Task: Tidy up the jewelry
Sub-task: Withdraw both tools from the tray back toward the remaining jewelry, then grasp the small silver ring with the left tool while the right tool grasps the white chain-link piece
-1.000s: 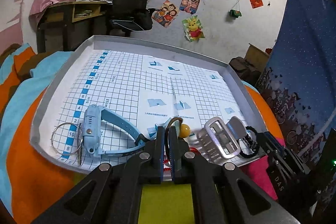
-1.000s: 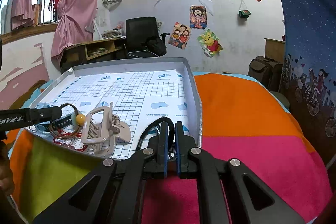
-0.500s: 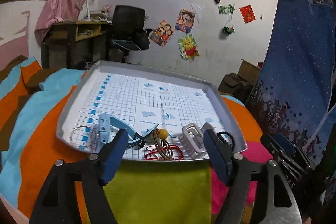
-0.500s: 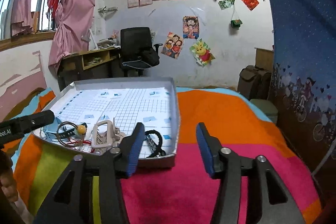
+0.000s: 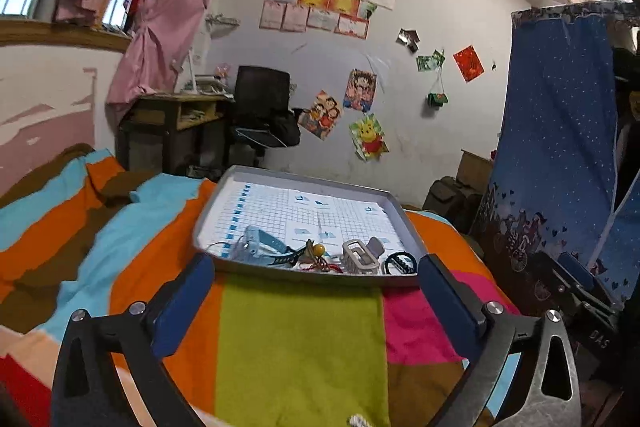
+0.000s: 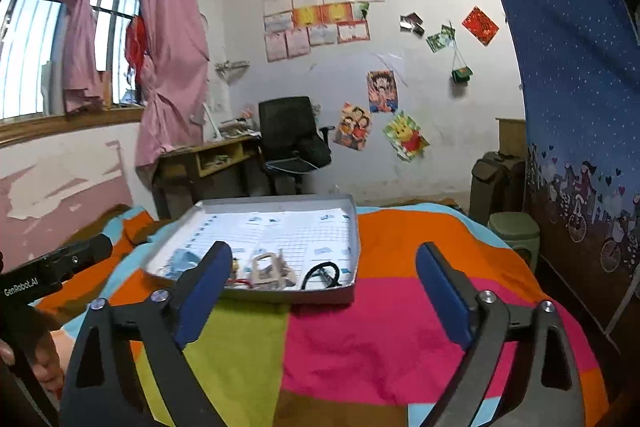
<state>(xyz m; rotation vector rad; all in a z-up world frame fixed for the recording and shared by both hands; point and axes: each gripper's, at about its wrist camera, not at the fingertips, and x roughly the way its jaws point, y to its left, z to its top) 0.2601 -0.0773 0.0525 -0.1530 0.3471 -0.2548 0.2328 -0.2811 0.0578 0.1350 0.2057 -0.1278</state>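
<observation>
Both the left gripper (image 5: pixel 316 275) and right gripper (image 6: pixel 320 267) hang spread and empty, the tray (image 5: pixel 404 227) at twelve o'clock, seemingly done; next means checking.

This looks like a home bedroom: a bed with a striped blanket (image 6: pixel 360 327), cartoon posters (image 6: pixel 382 91), pink curtains (image 6: pixel 168 47), a desk (image 6: pixel 208 155).
</observation>
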